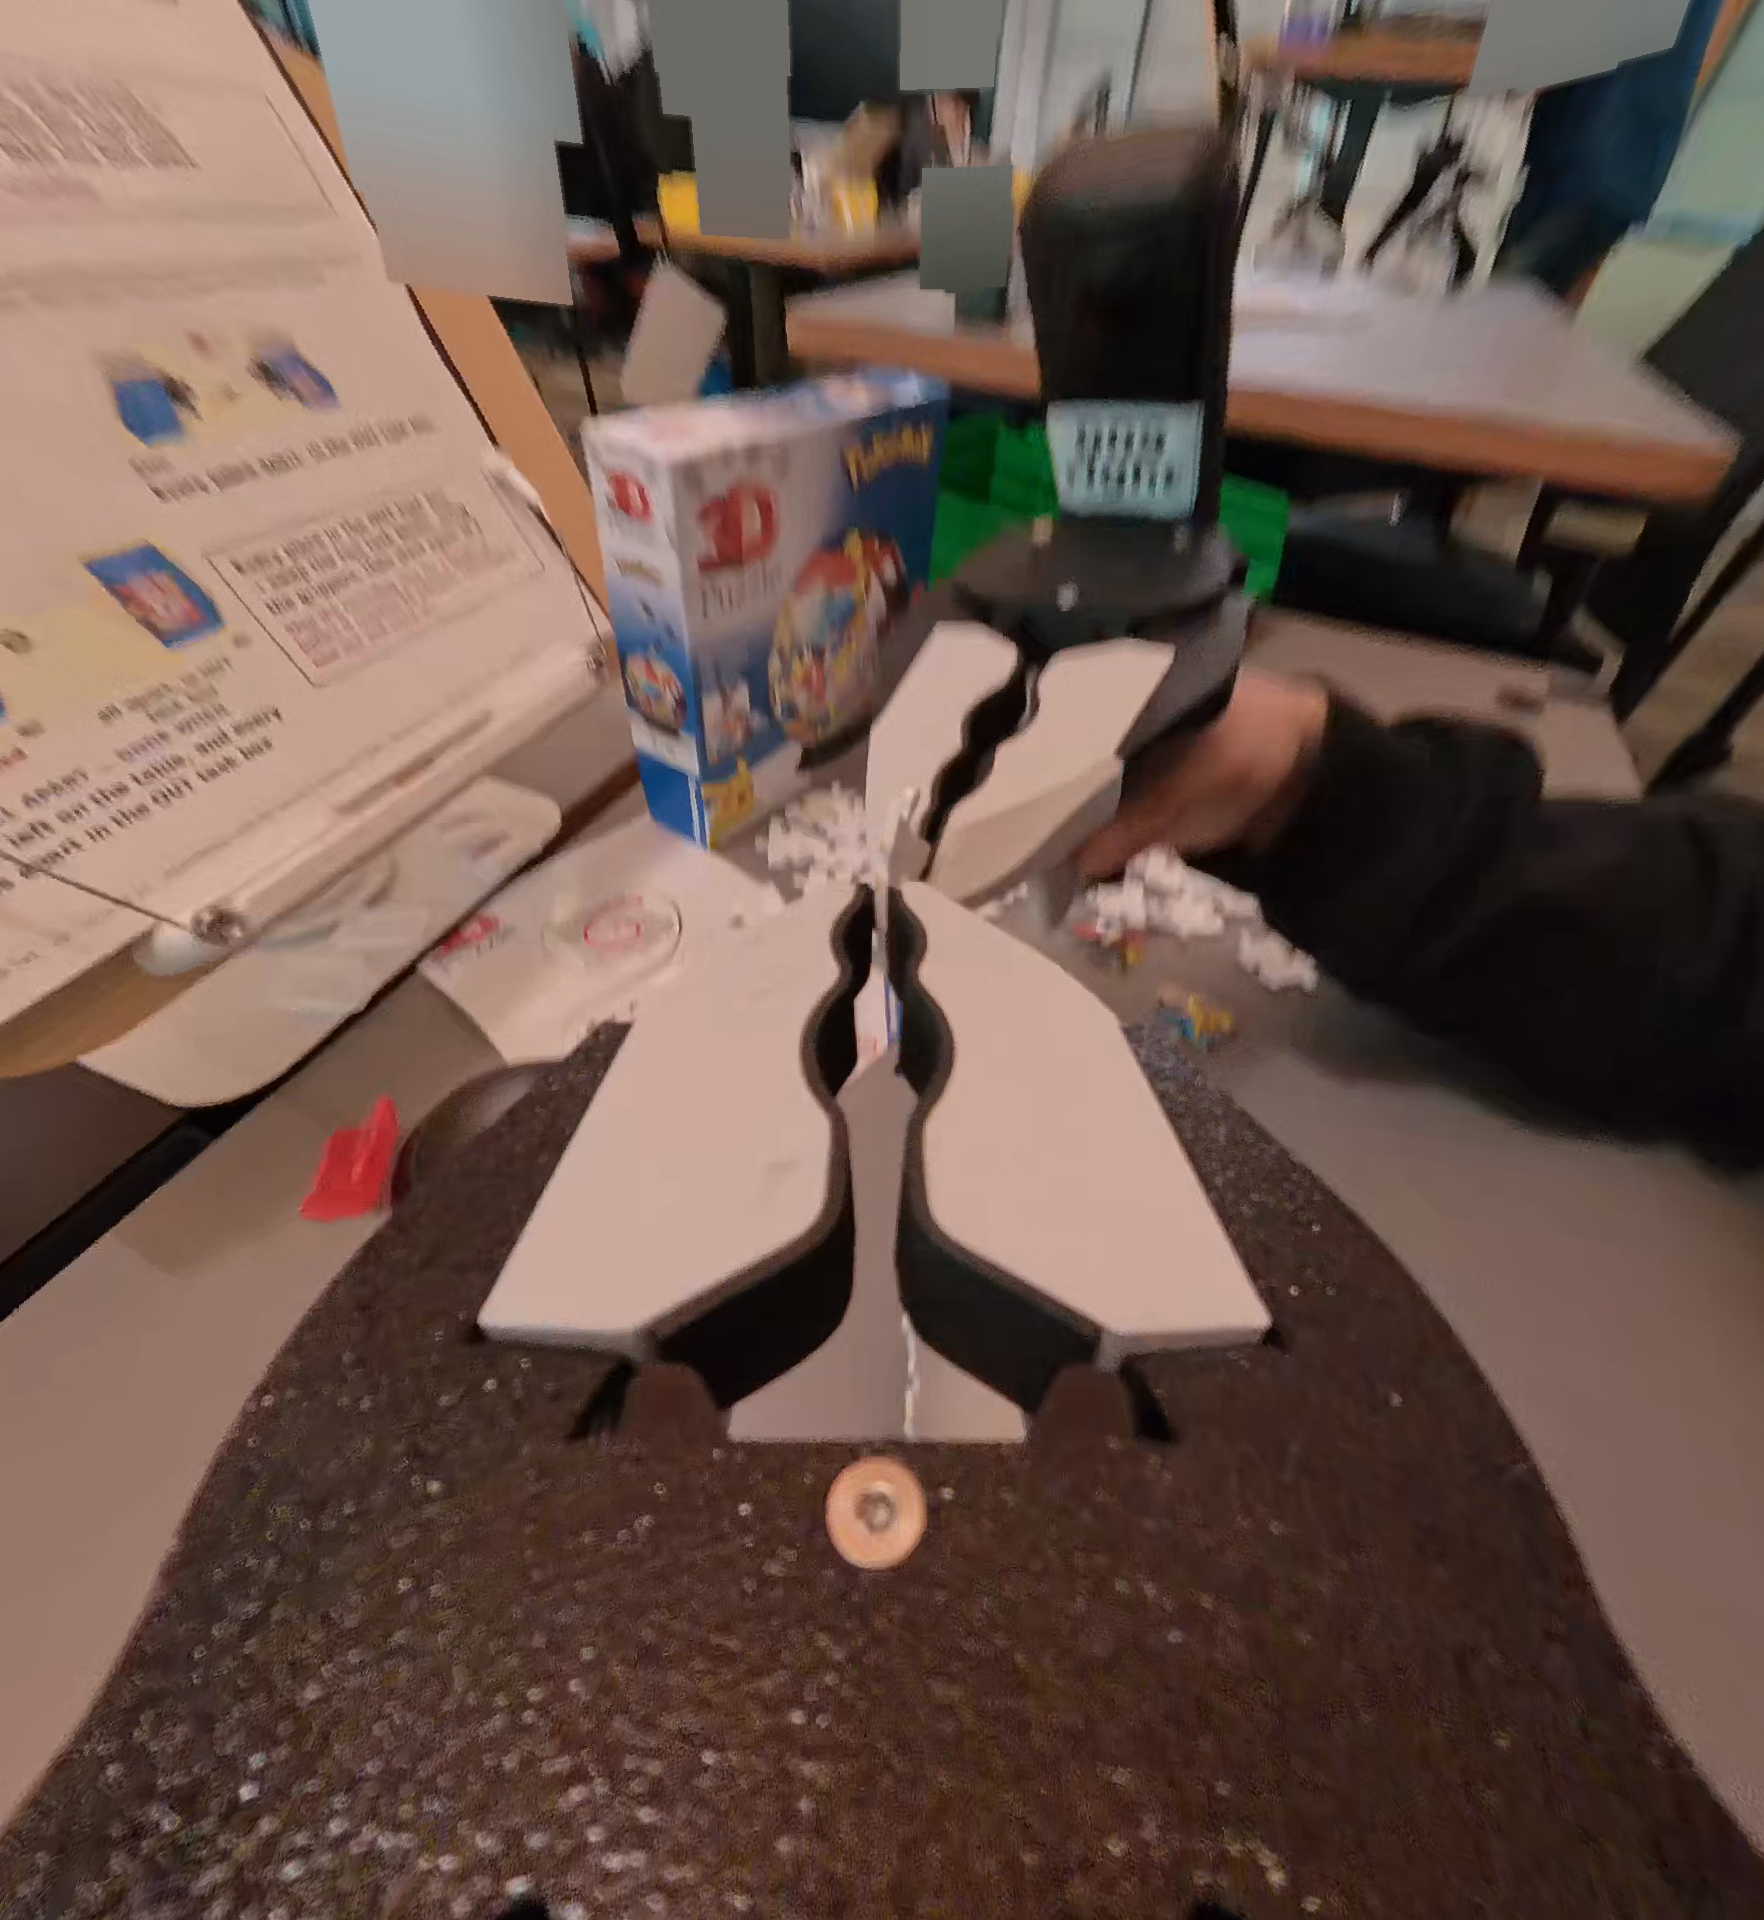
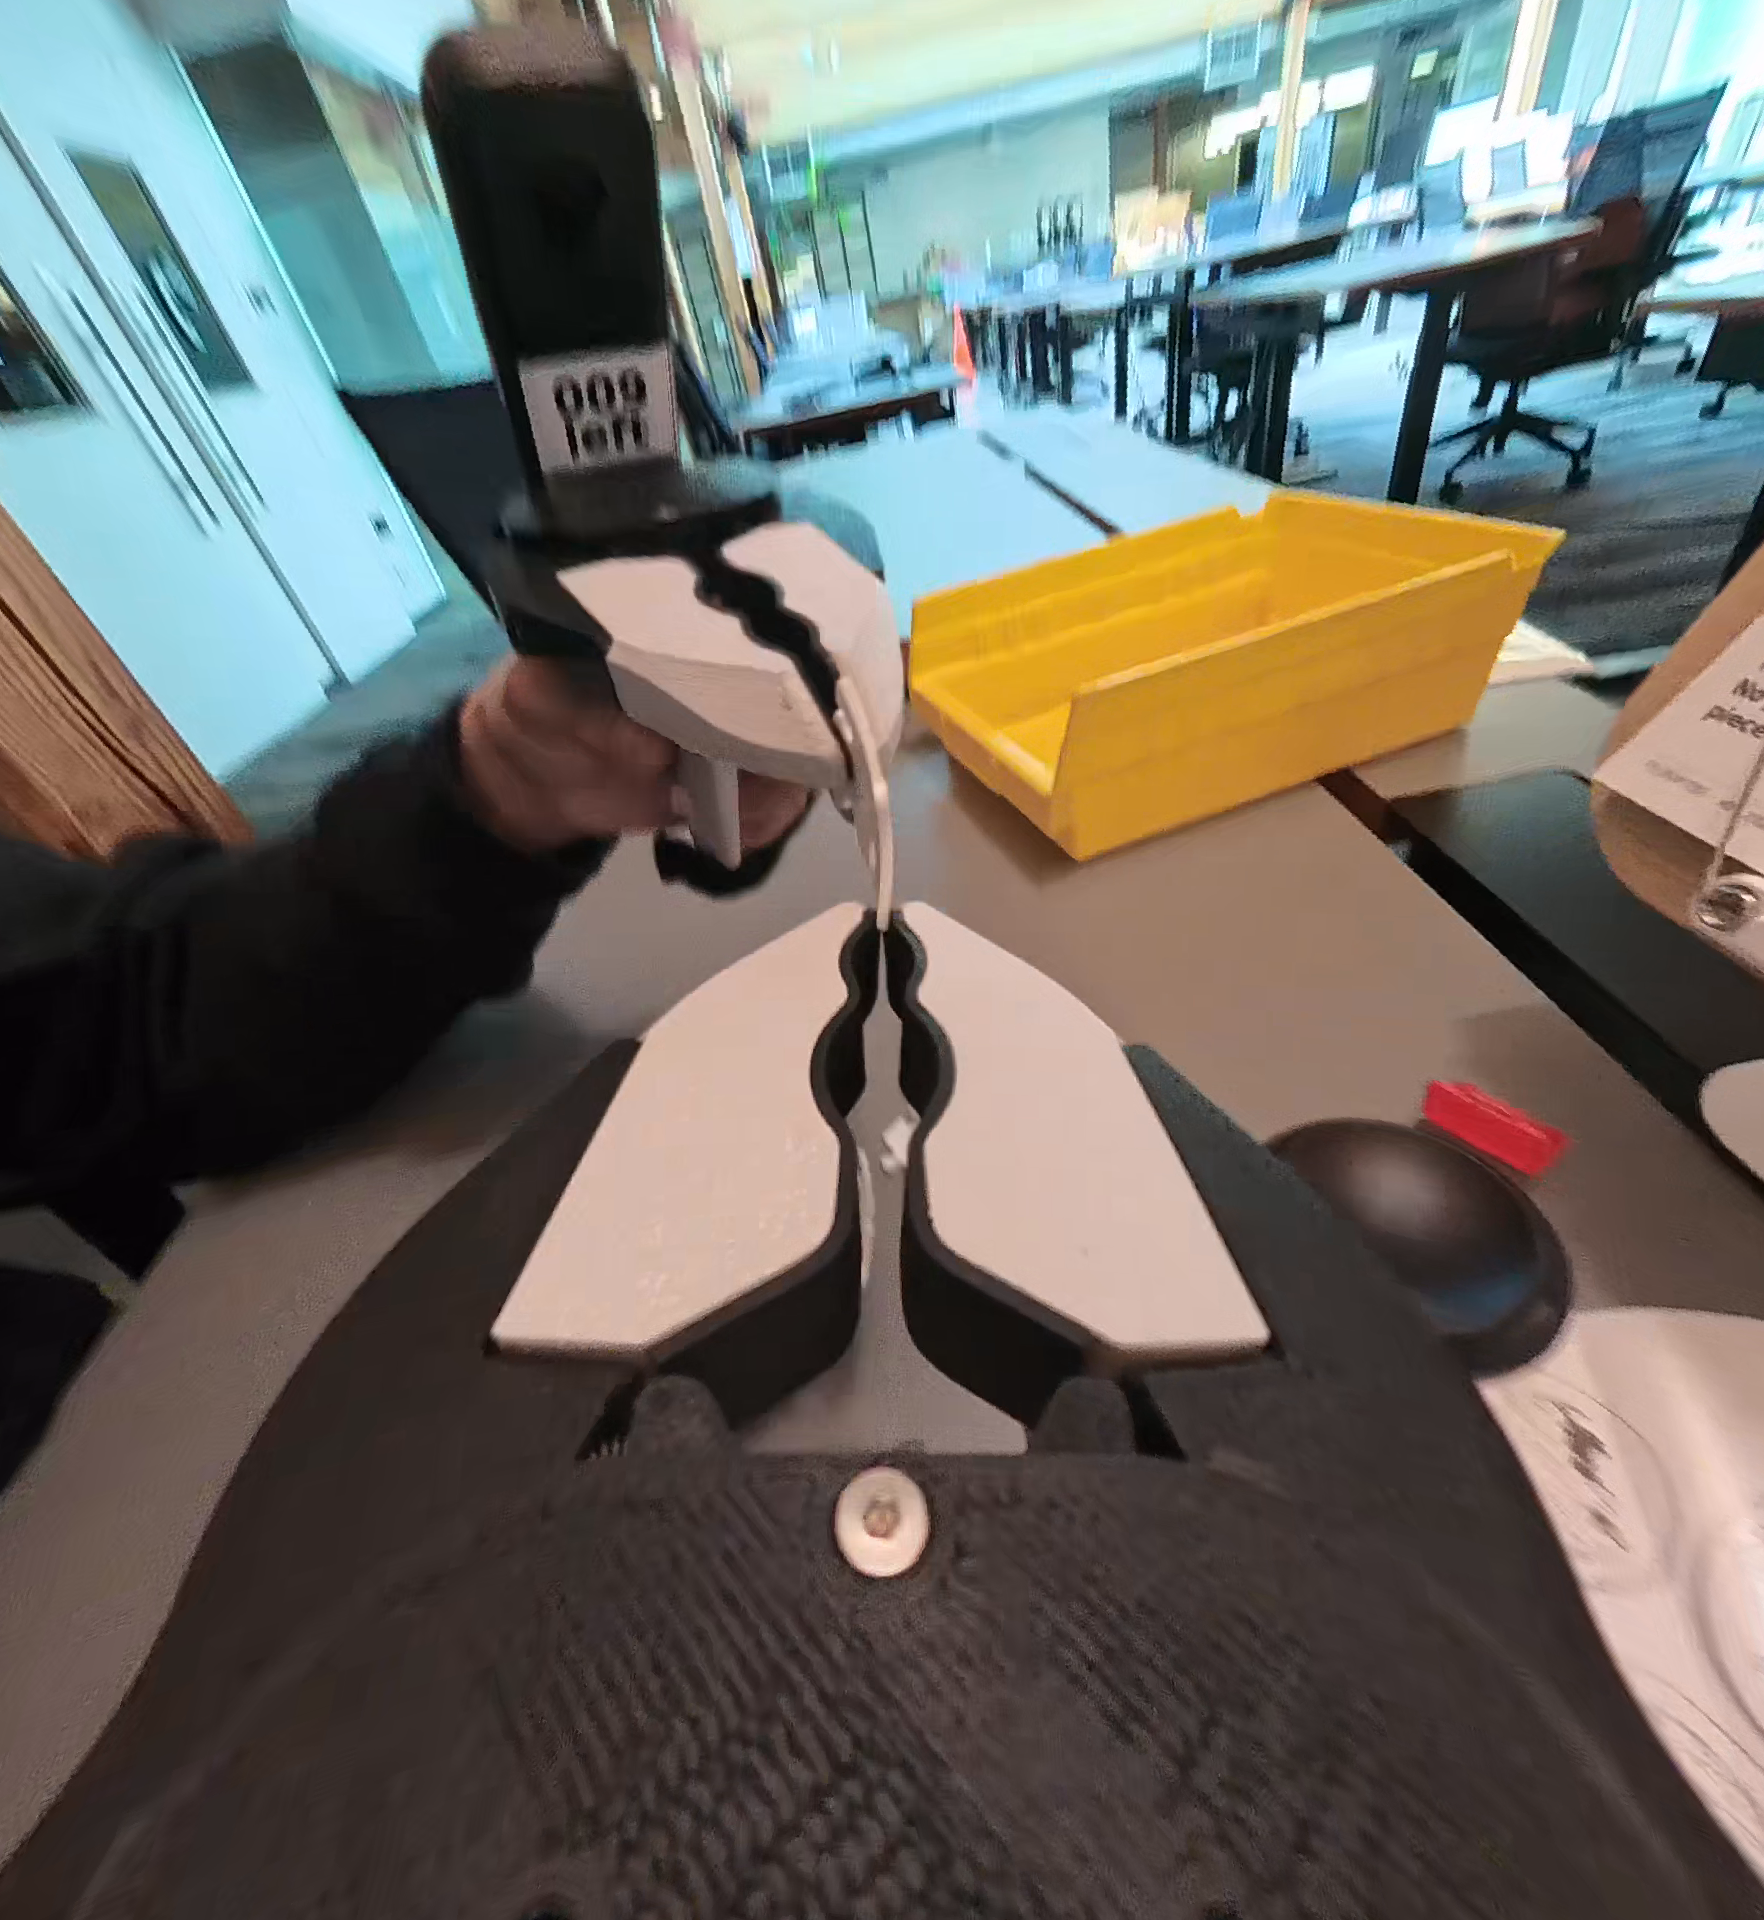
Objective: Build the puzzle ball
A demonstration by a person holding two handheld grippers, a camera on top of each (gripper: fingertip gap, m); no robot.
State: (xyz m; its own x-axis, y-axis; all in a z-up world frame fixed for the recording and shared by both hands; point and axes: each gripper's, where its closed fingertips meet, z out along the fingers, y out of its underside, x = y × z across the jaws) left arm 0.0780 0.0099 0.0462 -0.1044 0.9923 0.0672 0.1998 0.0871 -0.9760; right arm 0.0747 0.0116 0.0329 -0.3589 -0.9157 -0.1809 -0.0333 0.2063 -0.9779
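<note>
from the left wrist, the left gripper (image 1: pixel 883 914) is clenched on a thin curved puzzle piece (image 1: pixel 880 1013), edge-on to the right gripper (image 1: pixel 914 847) so the two pieces can join. loose pieces (image 1: pixel 1184 909) lie by the glossy box (image 1: pixel 753 613).

from the right wrist, the right gripper (image 2: pixel 880 920) pinches its own white piece (image 2: pixel 883 868), both held above the table (image 2: pixel 1273 935), likely mating tabs.

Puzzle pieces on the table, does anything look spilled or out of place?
Yes. The white puzzle pieces lie strewn loose on the grey table beside the puzzle box, with a few coloured pieces scattered apart.
</note>
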